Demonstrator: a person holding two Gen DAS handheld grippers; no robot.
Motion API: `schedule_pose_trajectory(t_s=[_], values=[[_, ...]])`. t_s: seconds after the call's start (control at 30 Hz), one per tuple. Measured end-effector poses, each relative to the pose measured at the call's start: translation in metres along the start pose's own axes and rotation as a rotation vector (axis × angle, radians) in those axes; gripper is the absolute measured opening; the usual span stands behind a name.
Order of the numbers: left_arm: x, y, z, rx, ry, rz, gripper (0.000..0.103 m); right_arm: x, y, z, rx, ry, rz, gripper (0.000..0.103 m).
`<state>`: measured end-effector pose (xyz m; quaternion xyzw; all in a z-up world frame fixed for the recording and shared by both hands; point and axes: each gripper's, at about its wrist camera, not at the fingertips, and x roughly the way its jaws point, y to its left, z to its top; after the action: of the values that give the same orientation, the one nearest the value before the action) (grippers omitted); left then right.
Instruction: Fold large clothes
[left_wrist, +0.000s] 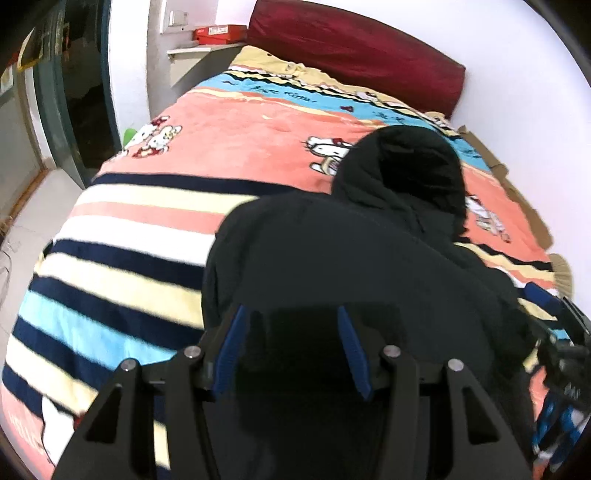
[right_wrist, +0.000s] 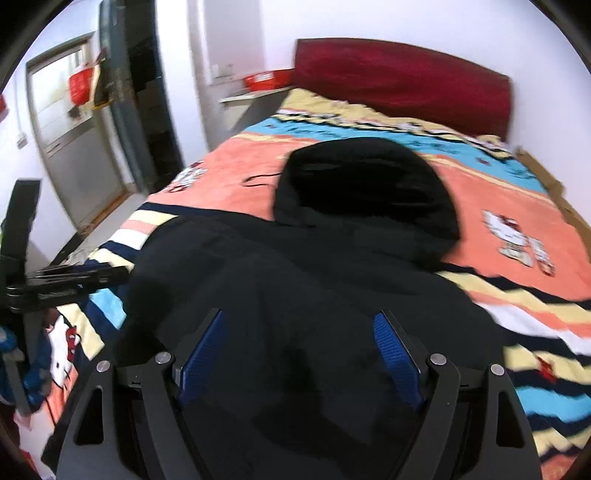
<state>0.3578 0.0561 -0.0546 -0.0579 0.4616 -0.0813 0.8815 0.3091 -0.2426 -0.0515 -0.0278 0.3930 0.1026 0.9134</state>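
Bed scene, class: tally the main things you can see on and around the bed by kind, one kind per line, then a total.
Black hooded garment: 1
Striped cartoon-cat blanket: 1
Dark red headboard: 1
Red box on the bedside shelf: 1
Handheld grippers, left gripper and right gripper: 2
Total: 6

Black hooded jacket (left_wrist: 351, 266) spread on the bed in front of me.
I see it lying flat on the striped cartoon blanket (left_wrist: 122, 258), hood (right_wrist: 365, 188) rounded, open, pointing toward the headboard, body partly folded in.
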Motion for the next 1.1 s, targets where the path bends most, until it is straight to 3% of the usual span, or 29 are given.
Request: schedule_pose_trajectory(t_s=[0.1, 0.2, 0.33, 0.47, 0.6, 0.73, 0.83, 0.97, 1.1], values=[[0.023, -0.004, -0.001, 0.023, 0.007, 0.013, 0.05, 0.029, 0.013, -0.002, -0.029, 0.034, 0.0, 0.081], [0.045, -0.018, -0.013, 0.048, 0.048, -0.023, 0.05, 0.05, 0.012, -0.016, -0.055, 0.076, -0.015, 0.081], [0.06, -0.049, -0.044, 0.2, 0.079, 0.042, 0.051, 0.053, -0.013, -0.036, -0.048, 0.091, -0.014, 0.082], [0.062, -0.056, -0.061, 0.245, 0.096, 0.075, 0.051, 0.038, -0.036, -0.058, -0.057, 0.102, -0.013, 0.082], [0.053, -0.05, -0.056, 0.205, 0.123, 0.051, 0.051, 0.024, -0.047, -0.078, -0.063, 0.124, -0.031, 0.082], [0.028, -0.058, -0.046, 0.196, 0.049, 0.045, 0.051, 0.011, -0.055, -0.075, -0.058, 0.134, -0.046, 0.082], [0.021, -0.062, -0.027, 0.188, 0.005, 0.038, 0.051, -0.003, -0.058, -0.06, -0.057, 0.092, -0.045, 0.082], [0.037, -0.067, -0.009, 0.189, -0.009, 0.069, 0.051, -0.001, -0.057, -0.044, -0.068, 0.064, -0.052, 0.082], [0.069, -0.074, -0.024, 0.239, 0.04, 0.108, 0.052, 0.027, -0.063, -0.053, -0.09, 0.113, -0.091, 0.082]])
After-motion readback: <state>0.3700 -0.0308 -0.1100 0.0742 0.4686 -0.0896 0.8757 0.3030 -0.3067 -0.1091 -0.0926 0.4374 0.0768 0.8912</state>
